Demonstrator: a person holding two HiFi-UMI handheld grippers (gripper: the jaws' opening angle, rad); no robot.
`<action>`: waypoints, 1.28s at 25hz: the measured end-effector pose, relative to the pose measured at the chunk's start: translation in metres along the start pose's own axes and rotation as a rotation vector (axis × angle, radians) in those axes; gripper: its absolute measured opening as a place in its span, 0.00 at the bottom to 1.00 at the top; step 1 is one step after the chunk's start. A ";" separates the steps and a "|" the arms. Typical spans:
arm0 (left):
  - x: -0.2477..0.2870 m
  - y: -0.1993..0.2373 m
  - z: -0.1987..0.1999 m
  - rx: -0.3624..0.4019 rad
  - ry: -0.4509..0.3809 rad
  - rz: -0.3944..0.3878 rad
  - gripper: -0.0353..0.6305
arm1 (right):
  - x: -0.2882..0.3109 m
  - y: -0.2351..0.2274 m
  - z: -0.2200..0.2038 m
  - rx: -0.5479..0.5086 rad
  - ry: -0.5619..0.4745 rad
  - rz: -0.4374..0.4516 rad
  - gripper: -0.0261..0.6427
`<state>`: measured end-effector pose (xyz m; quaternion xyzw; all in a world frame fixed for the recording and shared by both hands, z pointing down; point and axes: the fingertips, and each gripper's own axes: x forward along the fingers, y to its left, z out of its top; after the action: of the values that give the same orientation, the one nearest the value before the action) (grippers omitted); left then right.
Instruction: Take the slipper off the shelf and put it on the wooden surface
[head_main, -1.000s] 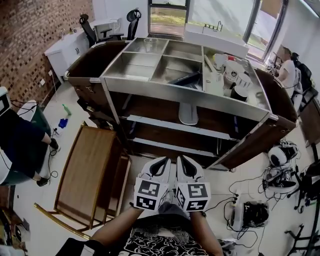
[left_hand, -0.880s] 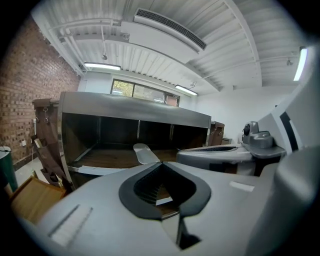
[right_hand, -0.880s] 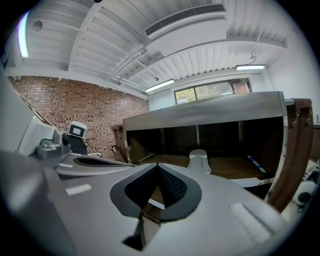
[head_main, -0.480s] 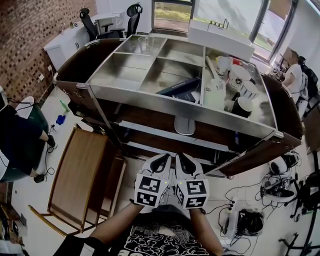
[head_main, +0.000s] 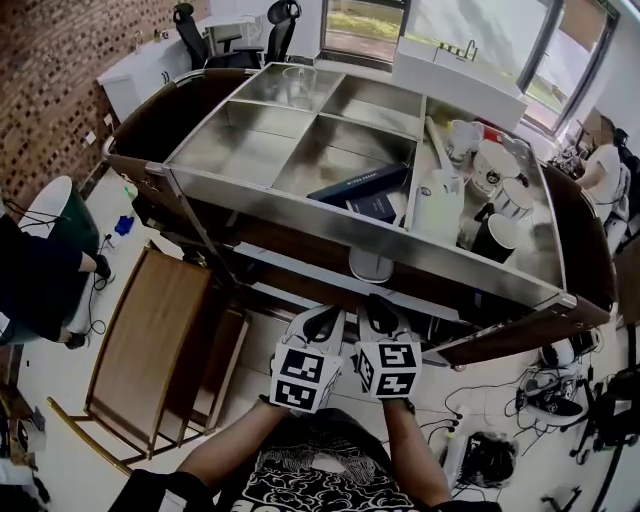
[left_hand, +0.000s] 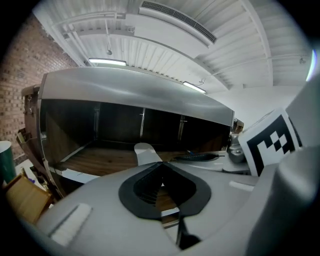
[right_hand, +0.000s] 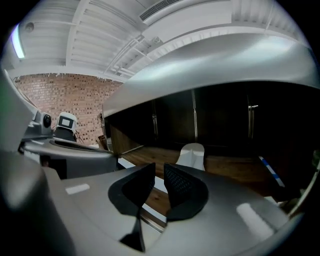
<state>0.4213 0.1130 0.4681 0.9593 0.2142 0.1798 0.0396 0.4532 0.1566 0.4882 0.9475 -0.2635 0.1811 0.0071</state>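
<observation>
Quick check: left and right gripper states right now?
Left gripper: closed, empty.
Right gripper: slightly open, has just been opening, nothing between its jaws.

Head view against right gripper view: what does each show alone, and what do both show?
Head view only: the compartmented steel top holding dark blue books and white mugs, and the brown wooden surface at left. Right gripper view only: the right tool with jaws slightly apart, having just been opening, nothing between them. Both: the pale grey slipper lying on the dark wooden shelf.
</observation>
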 end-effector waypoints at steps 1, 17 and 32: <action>0.003 0.001 0.000 0.000 0.001 0.003 0.06 | 0.005 -0.004 0.000 0.000 0.002 0.000 0.09; 0.010 0.036 -0.008 -0.035 0.009 0.083 0.06 | 0.090 -0.070 -0.014 -0.029 0.088 -0.075 0.23; 0.024 0.057 0.001 -0.047 -0.009 0.095 0.06 | 0.144 -0.098 -0.024 -0.024 0.184 -0.163 0.27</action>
<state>0.4646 0.0714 0.4839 0.9679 0.1642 0.1823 0.0543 0.6093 0.1719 0.5684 0.9449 -0.1861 0.2630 0.0572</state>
